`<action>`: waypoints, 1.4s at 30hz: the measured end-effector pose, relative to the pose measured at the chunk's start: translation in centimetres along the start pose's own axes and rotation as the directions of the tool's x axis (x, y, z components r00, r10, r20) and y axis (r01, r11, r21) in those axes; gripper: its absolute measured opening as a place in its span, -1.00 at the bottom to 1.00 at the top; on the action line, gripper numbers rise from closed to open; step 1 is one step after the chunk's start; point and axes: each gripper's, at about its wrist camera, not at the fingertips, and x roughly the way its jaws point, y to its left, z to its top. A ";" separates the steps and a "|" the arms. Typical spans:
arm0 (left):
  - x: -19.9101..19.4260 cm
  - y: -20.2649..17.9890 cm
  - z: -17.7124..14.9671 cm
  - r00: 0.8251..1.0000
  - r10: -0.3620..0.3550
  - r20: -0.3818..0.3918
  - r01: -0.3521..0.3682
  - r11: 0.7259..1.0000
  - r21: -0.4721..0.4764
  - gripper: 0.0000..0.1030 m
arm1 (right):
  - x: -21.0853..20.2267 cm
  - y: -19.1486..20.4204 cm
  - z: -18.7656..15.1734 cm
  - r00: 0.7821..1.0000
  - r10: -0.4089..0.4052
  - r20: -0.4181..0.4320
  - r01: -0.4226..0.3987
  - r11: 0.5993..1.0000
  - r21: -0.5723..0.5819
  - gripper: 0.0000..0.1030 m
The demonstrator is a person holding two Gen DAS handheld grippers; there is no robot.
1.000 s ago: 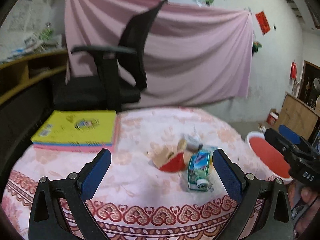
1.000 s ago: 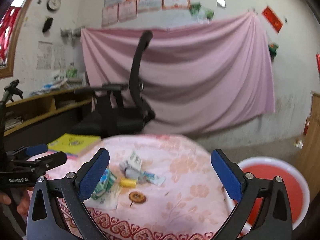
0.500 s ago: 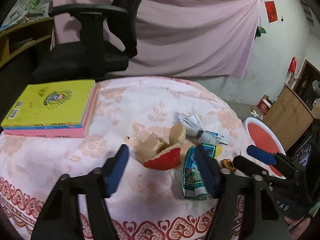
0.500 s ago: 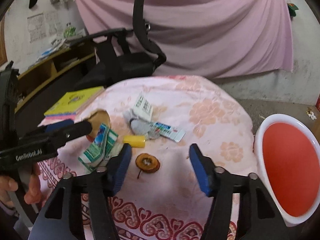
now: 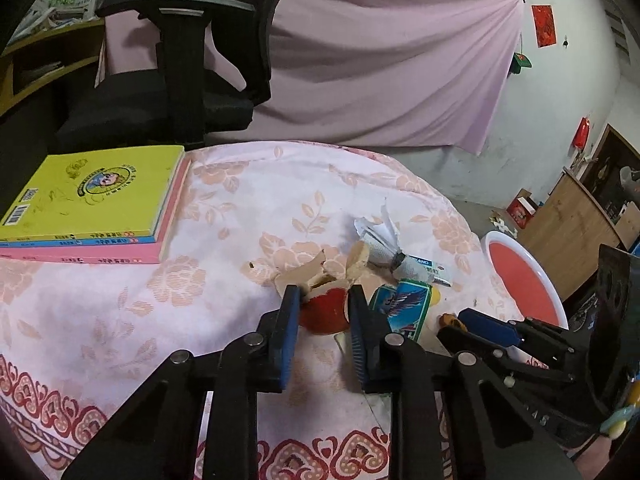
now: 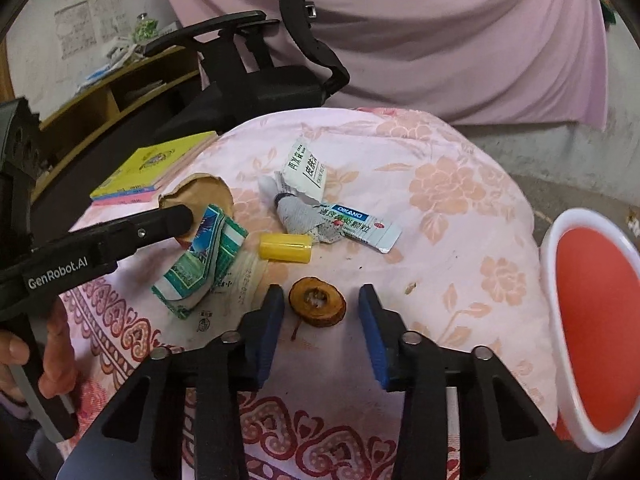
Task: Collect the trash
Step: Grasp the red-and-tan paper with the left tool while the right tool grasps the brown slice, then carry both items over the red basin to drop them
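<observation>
A torn paper cup [image 5: 325,314], red outside and brown inside, lies on the pink flowered tablecloth [image 5: 224,280]. My left gripper [image 5: 323,296] is closing on it, both blue pads against its sides. In the right wrist view a brown round slice [image 6: 318,306] lies between the fingers of my right gripper [image 6: 321,294]. Those jaws are closing too, with a gap left on each side of the slice. Nearby lie a flattened green-blue carton [image 6: 204,256], a yellow cylinder [image 6: 286,248], a crumpled white box [image 6: 304,168] and a sachet [image 6: 356,226].
A white-rimmed red basin [image 6: 592,280] stands off the table's right edge. Stacked books [image 5: 92,196] with a yellow cover lie at the table's far left. A black office chair [image 5: 180,92] stands behind the table, before a pink drape. A hand [image 6: 24,364] holds the left gripper's handle.
Both grippers dropped toward the table, tilted down and narrowed from wide open. The left came around the red cup, the right around the brown slice.
</observation>
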 end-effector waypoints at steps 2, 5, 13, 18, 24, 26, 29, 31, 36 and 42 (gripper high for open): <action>-0.3 0.0 -0.2 1.000 0.005 0.013 -0.005 1.000 -0.007 -0.63 | -0.1 -0.1 0.0 1.000 0.014 0.007 -0.014 1.000 0.010 -0.48; -1.6 0.3 -0.7 0.999 0.016 0.052 -0.014 0.999 -0.030 -0.63 | -0.7 0.2 -0.2 0.999 0.025 0.026 -0.025 1.000 -0.001 -0.48; -6.0 -0.8 -2.7 0.978 0.058 0.202 -0.051 0.998 -0.037 -0.63 | -4.8 1.3 -0.7 0.972 0.034 0.231 -0.019 0.998 -0.066 -0.48; -8.7 -3.2 -4.1 0.946 0.069 0.317 -0.071 0.997 -0.003 -0.63 | -8.6 2.0 -1.5 0.905 0.045 0.422 -0.001 0.994 -0.106 -0.48; -11.3 -7.8 -4.0 0.888 0.058 0.455 -0.108 0.990 0.086 -0.63 | -13.3 1.6 -2.8 0.784 0.029 0.620 0.050 0.993 -0.110 -0.48; -11.9 -9.7 -3.7 0.866 0.046 0.498 -0.127 0.983 0.130 -0.62 | -14.4 1.0 -3.2 0.745 0.016 0.666 0.070 0.992 -0.102 -0.48; -12.2 -12.1 -3.4 0.842 0.019 0.540 -0.142 0.972 0.188 -0.62 | -16.0 -0.2 -3.7 0.691 -0.018 0.723 0.095 0.993 -0.066 -0.48; -12.1 -13.4 -3.3 0.834 0.004 0.552 -0.147 0.965 0.216 -0.62 | -16.9 -1.3 -4.1 0.664 -0.044 0.747 0.107 0.994 -0.038 -0.48; -10.6 -16.8 -3.2 0.829 -0.052 0.557 -0.130 0.950 0.282 -0.62 | -18.2 -4.0 -5.0 0.632 -0.126 0.764 0.154 0.987 0.036 -0.48; -8.0 -21.1 -3.6 0.853 -0.117 0.509 -0.079 0.934 0.348 -0.62 | -19.0 -7.2 -6.0 0.624 -0.210 0.752 0.178 0.976 0.125 -0.48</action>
